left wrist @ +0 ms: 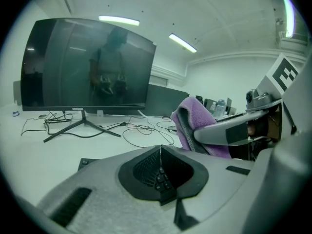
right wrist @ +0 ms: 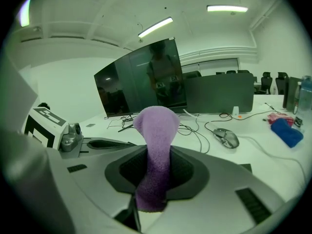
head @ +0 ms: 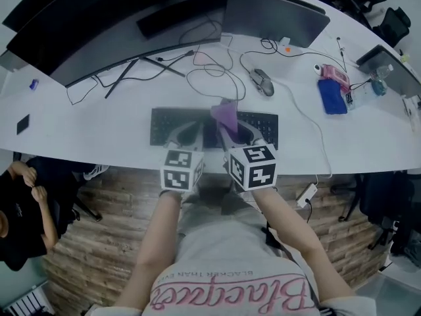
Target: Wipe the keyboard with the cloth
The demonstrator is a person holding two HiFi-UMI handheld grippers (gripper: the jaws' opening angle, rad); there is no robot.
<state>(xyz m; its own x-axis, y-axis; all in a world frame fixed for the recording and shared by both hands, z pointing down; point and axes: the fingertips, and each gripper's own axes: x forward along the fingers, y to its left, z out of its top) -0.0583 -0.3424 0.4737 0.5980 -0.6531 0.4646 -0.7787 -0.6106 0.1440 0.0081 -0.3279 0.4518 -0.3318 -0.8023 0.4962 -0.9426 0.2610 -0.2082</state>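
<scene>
The person is reaching both bare forearms forward from the body, and the two grippers are sitting side by side, nearly touching, over the middle of the black keyboard (head: 264, 125) near the front edge of the white desk (head: 99, 124). The left gripper (head: 189, 129) is pointing away from the person with its jaws closed together on nothing; in its own view the jaws are meeting along a thin seam, and a few keyboard keys are showing just below the tips. The right gripper (head: 228, 125) is angling slightly inward toward the left one and is pinching the purple cloth (head: 225, 114), its jaws pressed tight against the lower part of the fabric. The cloth is standing up out of the jaws as a folded, rounded hump of fuzzy material, rising above the jaw tips and hanging over the far side of the keyboard's middle; whether it is touching the keys cannot be made out. From the left gripper view the cloth (left wrist: 192, 118) is showing as a doubled-over fold with a darker stitched edge. A grey mouse (head: 262, 82) is lying on the desk beyond the keyboard, among loose cables.
</scene>
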